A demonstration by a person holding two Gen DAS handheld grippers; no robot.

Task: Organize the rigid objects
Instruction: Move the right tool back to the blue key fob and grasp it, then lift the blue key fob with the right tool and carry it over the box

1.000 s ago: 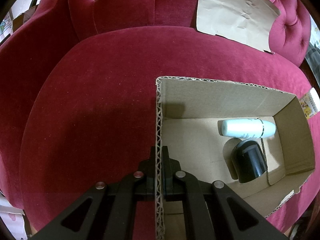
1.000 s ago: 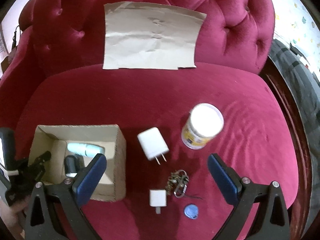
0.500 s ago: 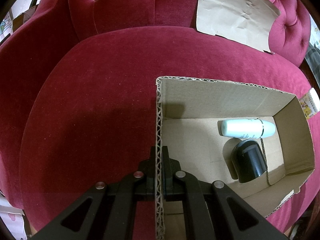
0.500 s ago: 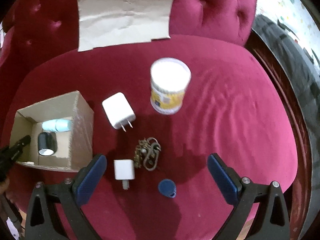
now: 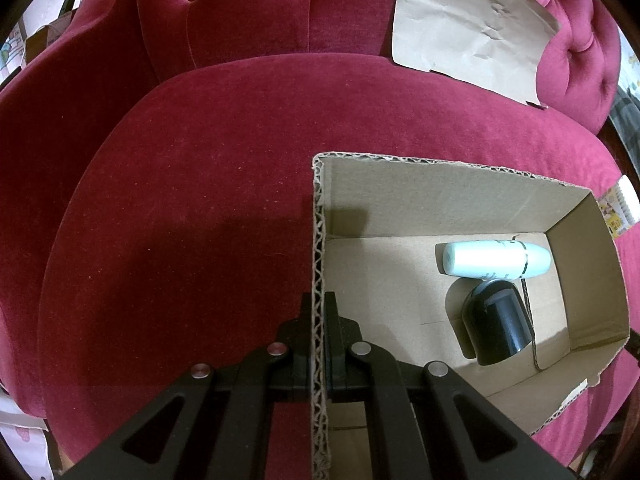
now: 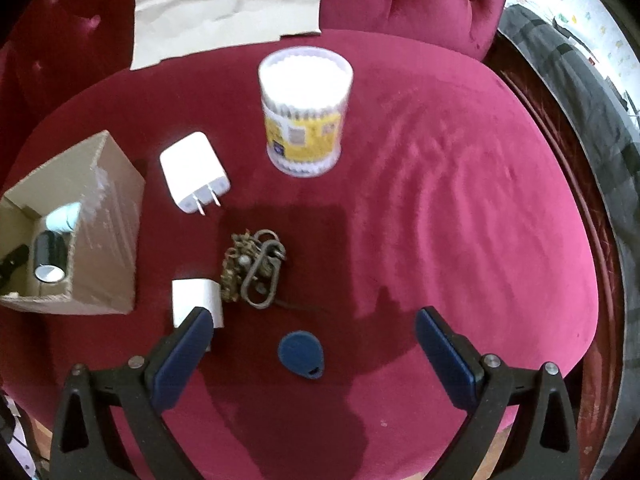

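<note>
While the left gripper (image 5: 319, 320) clamps the cardboard box's (image 5: 440, 196) side wall, a pale bottle (image 5: 496, 260) and black cylinder (image 5: 496, 326) lie inside. Right of the box sit a large white charger (image 6: 194, 178), small charger (image 6: 196, 298), keyring (image 6: 256, 272) and cotton-swab tub (image 6: 304, 114). A blue fob (image 6: 301, 354) lies between the wide-spread right gripper (image 6: 314, 336).

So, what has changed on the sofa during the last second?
The right gripper, jaws open and empty, has come down toward the blue tag. The left gripper stays clamped on the cardboard box wall; nothing on the seat has moved.
</note>
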